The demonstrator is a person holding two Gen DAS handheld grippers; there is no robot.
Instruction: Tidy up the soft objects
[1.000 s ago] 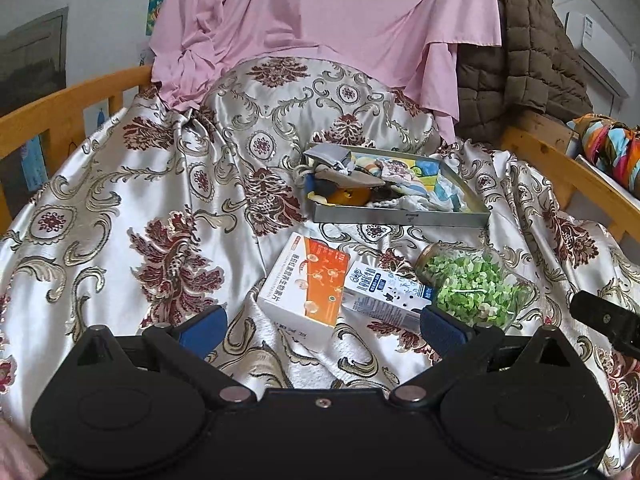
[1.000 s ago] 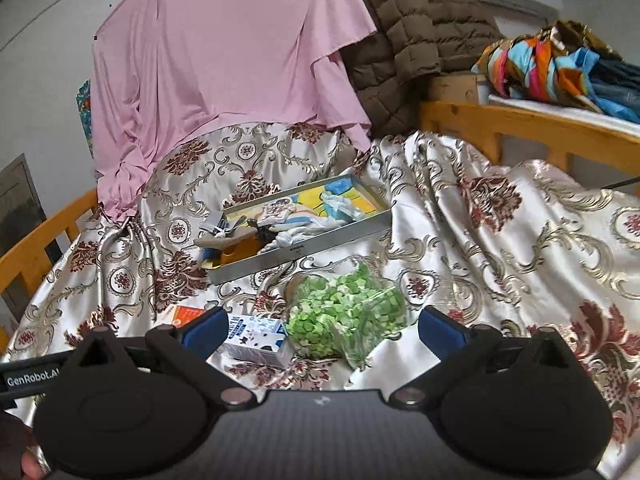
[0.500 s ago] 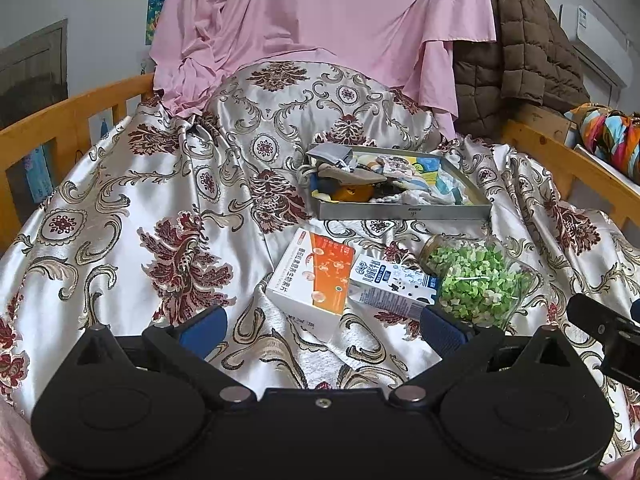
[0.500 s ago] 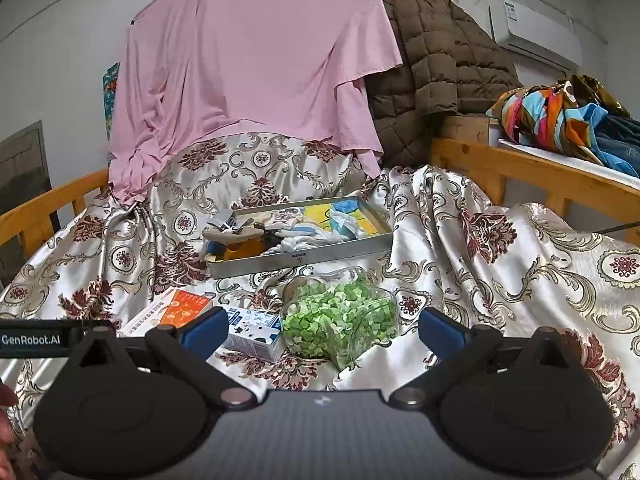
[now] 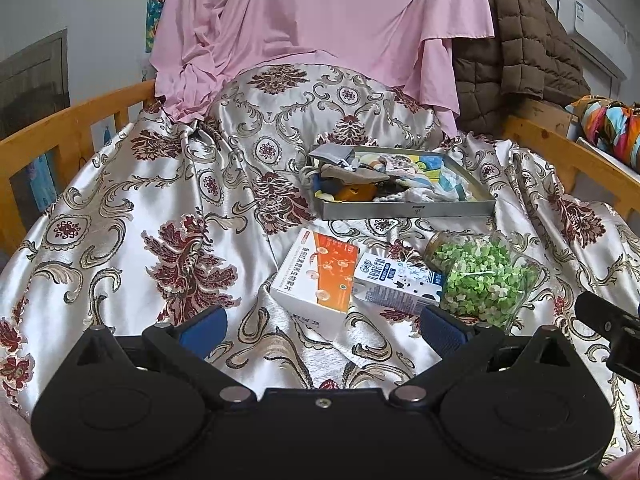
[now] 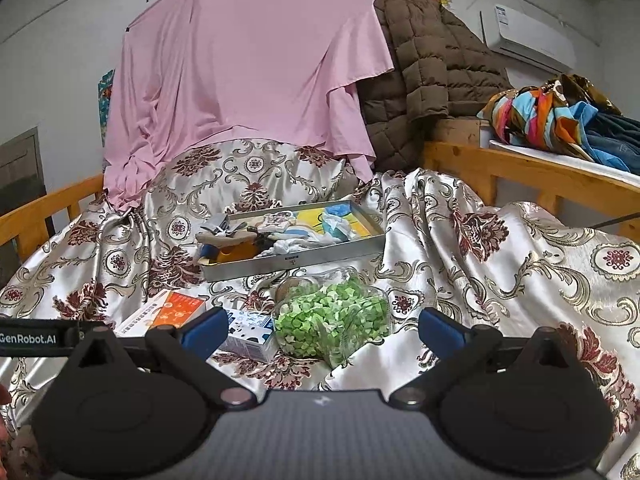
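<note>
Both grippers hang over a bed with a shiny flowered bedspread (image 5: 120, 216). The left gripper (image 5: 322, 326) has its two blue fingers (image 5: 204, 326) spread wide apart, and nothing is between them. The right gripper (image 6: 322, 330) is spread wide too, and it holds nothing.

The soft things (image 5: 384, 184) are piled in a flat gray metal tray (image 5: 408, 210) that sits farther back on the bedspread. They look like socks and small cloths (they are too tangled to tell one from another). One is orange-yellow and some are white and light blue. In the right view the same tray (image 6: 292, 262) is in the middle, with the soft pile (image 6: 256, 240) mostly at its left end.

Nearer to the grippers, three things lie in a row. A white and orange box (image 5: 316, 276) is on the left. A small blue and white milk carton (image 5: 396, 282) lies on its side, touching the box. A clear jar of little green and white bits (image 5: 484, 278) lies on its side just beside the carton. In the right view the jar (image 6: 332, 316) lies between the blue fingers but farther off, not touching them.

A pink sheet (image 6: 248, 80) hangs behind the bed, and a brown puffy coat (image 6: 428, 68) hangs beside it. A wooden bed rail (image 5: 72, 128) runs along the left.
</note>
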